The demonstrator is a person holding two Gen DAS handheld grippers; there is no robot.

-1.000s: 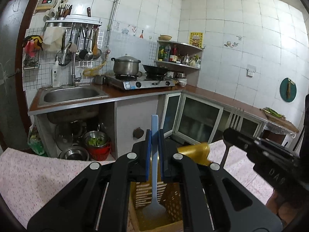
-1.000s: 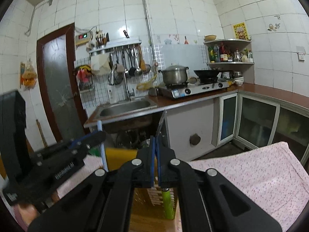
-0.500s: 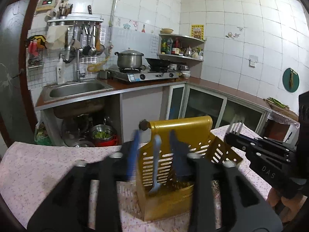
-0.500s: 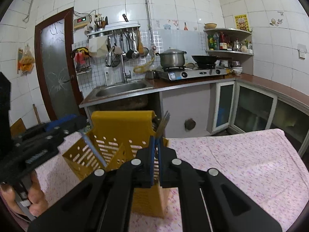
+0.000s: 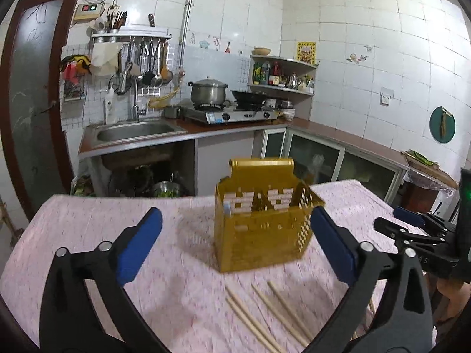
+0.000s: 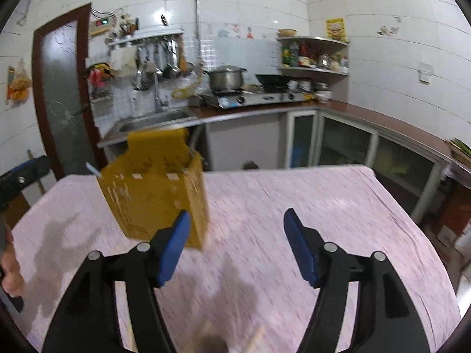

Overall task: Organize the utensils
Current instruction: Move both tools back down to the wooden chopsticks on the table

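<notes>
The yellow utensil caddy [image 5: 260,229] stands upright on the pink tablecloth [image 5: 88,223], ahead of and between the left gripper [image 5: 235,244] fingers, untouched. Wooden chopsticks [image 5: 265,317] lie loose on the cloth nearer the camera. The right gripper [image 6: 237,244] is beside the caddy. Both spread wide, empty.
</notes>
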